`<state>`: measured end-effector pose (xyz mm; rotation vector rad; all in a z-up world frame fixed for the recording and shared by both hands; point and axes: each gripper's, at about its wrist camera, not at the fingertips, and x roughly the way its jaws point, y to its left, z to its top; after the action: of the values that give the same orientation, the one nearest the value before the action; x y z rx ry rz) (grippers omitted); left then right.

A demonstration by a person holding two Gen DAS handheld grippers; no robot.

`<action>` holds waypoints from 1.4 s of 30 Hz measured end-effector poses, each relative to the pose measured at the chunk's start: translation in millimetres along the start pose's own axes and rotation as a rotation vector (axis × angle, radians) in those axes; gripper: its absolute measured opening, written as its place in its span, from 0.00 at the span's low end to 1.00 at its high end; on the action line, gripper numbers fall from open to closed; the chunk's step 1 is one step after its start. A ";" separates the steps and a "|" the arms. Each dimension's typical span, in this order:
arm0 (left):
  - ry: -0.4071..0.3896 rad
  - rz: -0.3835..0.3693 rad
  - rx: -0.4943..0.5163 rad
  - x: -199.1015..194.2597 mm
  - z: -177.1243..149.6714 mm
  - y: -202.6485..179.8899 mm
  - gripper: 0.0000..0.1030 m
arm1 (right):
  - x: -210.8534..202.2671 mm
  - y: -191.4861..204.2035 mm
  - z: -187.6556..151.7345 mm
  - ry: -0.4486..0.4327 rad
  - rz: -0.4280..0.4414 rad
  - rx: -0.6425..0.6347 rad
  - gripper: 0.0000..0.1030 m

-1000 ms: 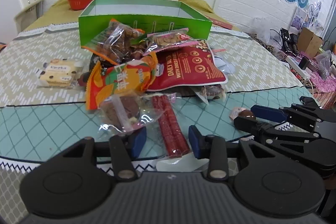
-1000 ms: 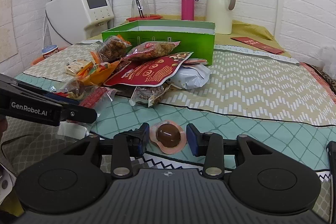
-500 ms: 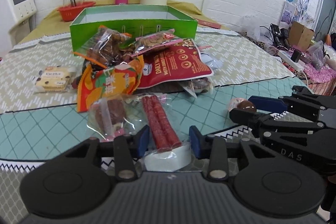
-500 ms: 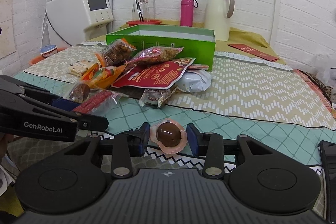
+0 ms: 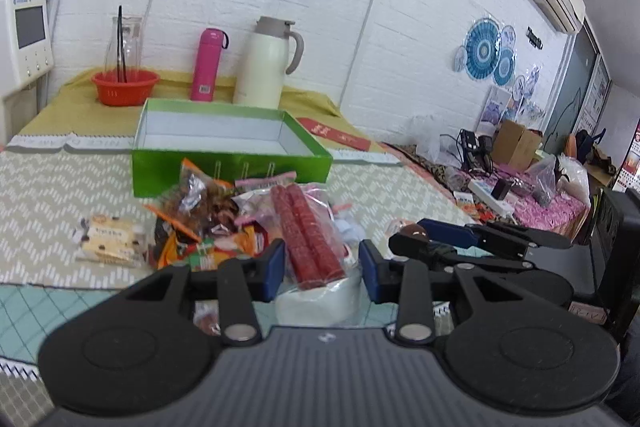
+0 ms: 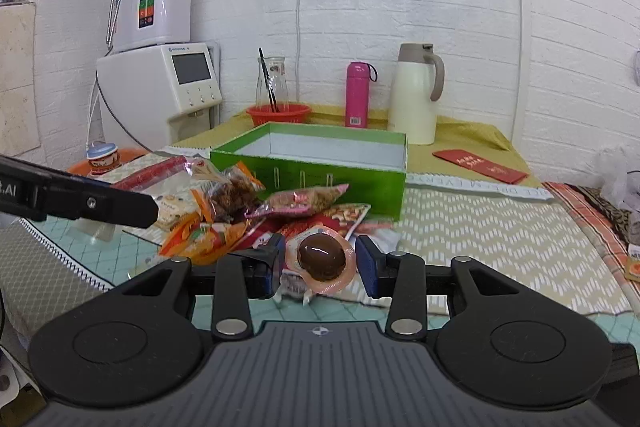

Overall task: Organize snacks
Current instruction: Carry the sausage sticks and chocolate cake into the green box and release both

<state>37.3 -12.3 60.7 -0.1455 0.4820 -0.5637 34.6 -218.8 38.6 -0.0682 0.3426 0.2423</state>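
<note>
My left gripper [image 5: 322, 261] is shut on a clear pack of red sausage sticks [image 5: 308, 231], held up off the table with its far end pointing at the green box [image 5: 232, 167]. The same pack [image 6: 160, 169] shows in the right wrist view, sticking out past my left gripper's finger [image 6: 100, 203]. My right gripper [image 6: 320, 261] is shut on a brown round snack in a pink-rimmed wrapper [image 6: 322, 259], also held above the table. It shows again in the left wrist view as the right gripper [image 5: 412, 237]. The box is open and empty, behind a pile of snack bags [image 6: 240, 203].
A pack of crackers [image 5: 108, 241] lies left of the pile. Behind the box stand a red bowl [image 5: 124, 87], a pink bottle [image 5: 208, 65] and a white jug [image 5: 266, 63]. A red envelope [image 6: 480, 165] lies at the right. A white dispenser [image 6: 160, 87] stands far left.
Both grippers have risen from the table, the left with the sausage pack and the right with the brown snack. The views have tipped up, so more wall and less table shows.
</note>
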 end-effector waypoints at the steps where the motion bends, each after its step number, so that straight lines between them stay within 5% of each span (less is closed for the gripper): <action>1: -0.015 0.013 0.000 3.4 9.4 3.8 0.36 | 5.1 -1.1 6.5 -0.011 0.006 -0.003 0.66; 6: -0.064 0.092 0.000 36.8 54.1 27.5 0.36 | 45.1 -10.2 35.2 -0.024 0.011 -0.002 0.66; 13: -0.025 0.165 0.008 112.0 98.3 68.7 0.36 | 115.1 -30.0 66.1 0.003 0.015 0.067 0.66; 27: 0.098 0.209 -0.014 201.7 118.6 131.1 0.37 | 224.5 -44.6 73.0 0.142 -0.001 0.111 0.67; 29: 0.107 0.201 -0.021 205.9 118.6 135.7 0.42 | 231.3 -39.2 73.4 0.151 0.005 0.084 0.67; 30: 0.103 0.194 -0.014 206.3 118.4 136.4 0.55 | 232.4 -36.1 73.3 0.151 0.018 0.062 0.68; 31: 0.087 0.205 -0.010 205.5 117.8 136.3 0.70 | 233.3 -33.4 73.7 0.146 0.038 0.034 0.79; 33: 0.049 0.198 -0.015 199.9 116.2 136.2 0.74 | 229.4 -27.7 73.4 0.128 0.037 -0.014 1.00; 35: 0.045 0.196 -0.050 195.9 116.9 137.2 0.87 | 221.4 -24.2 72.6 0.079 0.020 -0.057 1.00; 42: 0.003 0.273 -0.040 179.5 117.0 127.8 0.90 | 206.5 -22.0 78.2 0.075 0.009 -0.085 1.00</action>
<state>286.5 -2.7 58.6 -0.1149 0.5066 -0.2869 254.0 -185.6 42.3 -0.1596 0.4073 0.2636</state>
